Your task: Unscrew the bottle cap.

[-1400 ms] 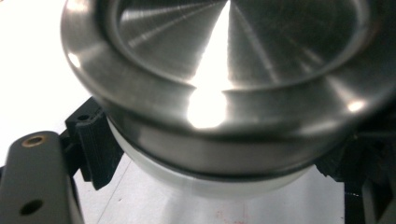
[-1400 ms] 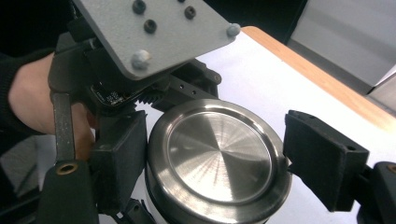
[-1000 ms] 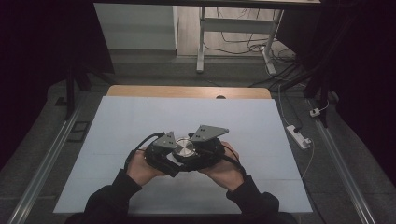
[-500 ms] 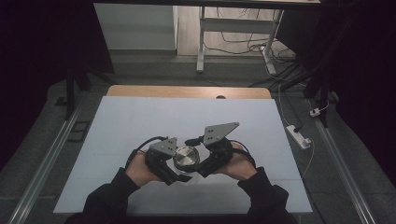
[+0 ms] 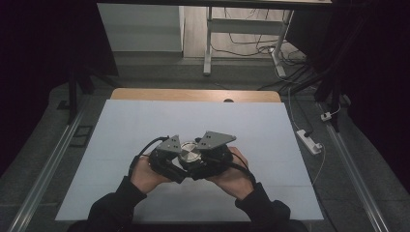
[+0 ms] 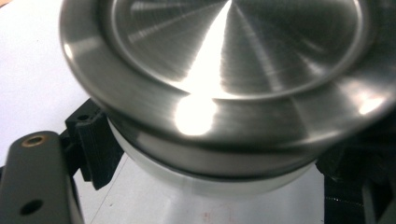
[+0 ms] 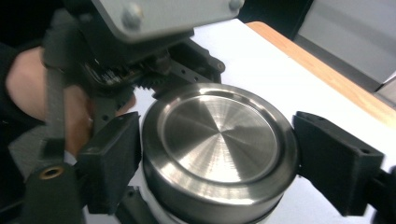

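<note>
White table covering (image 5: 145, 125) is seen under two grippers held close together near its front edge. Between them a round steel lid (image 5: 189, 154) on a white container is held upright, flat face up. The right gripper (image 7: 215, 158) is clamped on the lid's rim; the left gripper (image 5: 167, 159) is pressed against the container, its grip unclear.

One steel-lidded jar (image 5: 189, 153) sits on the one white table (image 5: 145, 125), two grippers, left gripper (image 5: 167, 157) and right gripper (image 5: 210, 152), beside that jar, two hands holding them.
</note>
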Demonstrator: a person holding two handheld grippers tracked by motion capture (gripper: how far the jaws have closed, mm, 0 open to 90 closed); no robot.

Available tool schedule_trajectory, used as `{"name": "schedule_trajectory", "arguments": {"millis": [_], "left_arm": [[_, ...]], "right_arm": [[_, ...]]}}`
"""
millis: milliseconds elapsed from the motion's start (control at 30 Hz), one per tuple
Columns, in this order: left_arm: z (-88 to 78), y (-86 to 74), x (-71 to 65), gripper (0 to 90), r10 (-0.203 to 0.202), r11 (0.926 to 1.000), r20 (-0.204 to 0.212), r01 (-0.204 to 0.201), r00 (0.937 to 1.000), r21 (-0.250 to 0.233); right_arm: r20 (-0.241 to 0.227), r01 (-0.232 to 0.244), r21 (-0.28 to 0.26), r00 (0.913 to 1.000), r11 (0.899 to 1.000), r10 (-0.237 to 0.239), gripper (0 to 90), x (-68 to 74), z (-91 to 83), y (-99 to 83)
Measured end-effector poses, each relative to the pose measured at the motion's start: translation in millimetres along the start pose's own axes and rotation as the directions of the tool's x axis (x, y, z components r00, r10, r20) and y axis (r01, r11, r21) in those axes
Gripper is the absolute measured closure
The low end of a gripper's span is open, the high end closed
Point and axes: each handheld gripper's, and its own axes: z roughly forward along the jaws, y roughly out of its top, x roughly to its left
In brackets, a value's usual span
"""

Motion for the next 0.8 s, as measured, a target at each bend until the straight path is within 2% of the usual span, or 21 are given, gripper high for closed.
{"name": "schedule_trajectory", "arguments": {"millis": [33,67,133,233,267,300,333,367,400,433,467,500,533,567,600,633,667,700,733,767,800], "left_arm": [[0.1,0.2,-0.4,16.0,-0.003,1.0,0.001,0.003,1.0,-0.002],[-0.9,0.1,0.4,16.0,0.012,0.9999,0.005,-0.012,0.9999,0.007],[-1.9,-0.6,1.4,16.0,0.032,0.9995,0.03,-0.032,0.999,0.005],[-3.2,-1.9,2.3,16.0,0.068,0.9977,0.087,-0.067,0.9939,-0.006],[-4.0,-2.3,2.5,16.0,0.094,0.9956,0.133,-0.093,0.9866,-0.013],[-4.0,-2.3,2.5,16.0,0.094,0.9956,0.133,-0.093,0.9866,-0.013],[-3.9,-2.5,1.8,16.0,0.106,0.9944,0.158,-0.104,0.9818,-0.02],[-3.9,-2.6,1.3,16.0,0.117,0.9931,0.178,-0.114,0.9772,-0.026],[-3.2,-2.2,-0.1,16.0,0.131,0.9913,0.202,-0.128,0.9705,-0.03],[-3.2,-2.2,-0.1,16.0,0.131,0.9913,0.202,-0.128,0.9705,-0.03],[-2.3,-1.7,-1.0,16.0,0.134,0.991,0.199,-0.132,0.9707,-0.025],[-1.2,-1.4,-1.8,16.0,0.13,0.9915,0.191,-0.129,0.9728,-0.022],[-0.7,-0.9,-0.6,16.0,0.117,0.9931,0.17,-0.117,0.9785,-0.013],[-0.7,-0.9,-0.6,16.0,0.117,0.9931,0.17,-0.117,0.9785,-0.013],[-1.3,-0.9,0.3,16.0,0.109,0.994,0.156,-0.109,0.9817,-0.008],[-2.6,-0.9,1.5,16.0,0.086,0.9962,0.107,-0.087,0.9905,0.003],[-2.6,-0.9,1.5,16.0,0.086,0.9962,0.107,-0.087,0.9905,0.003],[-3.3,-1.0,2.4,16.0,0.074,0.9972,0.084,-0.075,0.9937,0.006],[-3.4,-1.2,2.7,16.0,0.055,0.9985,0.061,-0.055,0.9966,0.003],[-3.8,-1.2,3.5,16.0,0.045,0.9989,0.042,-0.046,0.9981,0.008],[-3.8,-1.3,3.8,16.0,0.033,0.9994,0.029,-0.033,0.999,0.007]], "right_arm": [[-0.001,-0.001,-0.003,1.0,1.0,0.001,17.5,0.2,0.2,-0.4],[-0.009,0.001,-0.005,1.0,1.0,-0.001,17.7,-0.4,-0.2,-0.5],[-0.044,0.009,-0.008,0.999,1.0,-0.009,18.0,-2.6,-2.0,-0.4],[-0.137,0.011,-0.031,0.9904,0.999,-0.015,18.8,-8.9,-5.2,-1.5],[-0.177,0.016,-0.043,0.984,0.999,-0.023,19.0,-11.7,-6.2,-2.4],[-0.219,0.015,-0.058,0.9753,0.998,-0.028,19.9,-15.1,-7.2,-3.5],[-0.219,0.015,-0.058,0.9753,0.998,-0.028,19.9,-15.1,-7.2,-3.5],[-0.302,0.033,-0.079,0.9518,0.996,-0.056,19.8,-21.1,-8.9,-6.1],[-0.333,0.038,-0.09,0.9406,0.995,-0.066,19.8,-23.4,-9.5,-7.6],[-0.358,0.034,-0.091,0.9317,0.995,-0.064,19.7,-25.6,-9.7,-8.8],[-0.358,0.034,-0.091,0.9317,0.995,-0.064,19.7,-25.6,-9.7,-8.8],[-0.37,0.032,-0.087,0.9269,0.996,-0.062,19.6,-27.4,-9.6,-9.4],[-0.352,0.03,-0.078,0.9343,0.996,-0.055,17.1,-28.7,-10.0,-9.6],[-0.322,0.028,-0.077,0.9453,0.997,-0.051,13.6,-28.5,-10.2,-8.9],[-0.295,0.022,-0.069,0.9545,0.997,-0.041,13.6,-27.7,-11.3,-7.7],[-0.265,0.022,-0.067,0.9633,0.998,-0.039,10.9,-26.7,-12.6,-6.2],[-0.265,0.022,-0.067,0.9633,0.998,-0.039,10.9,-26.7,-12.6,-6.2],[-0.225,0.027,-0.065,0.9736,0.998,-0.041,10.5,-24.9,-13.8,-4.6],[-0.155,0.042,-0.058,0.9867,0.997,-0.05,10.1,-19.7,-14.6,-1.9],[-0.155,0.042,-0.058,0.9867,0.997,-0.05,10.1,-19.7,-14.6,-1.9],[-0.103,0.028,-0.053,0.9941,0.998,-0.033,10.4,-14.2,-12.5,-0.3]]}}
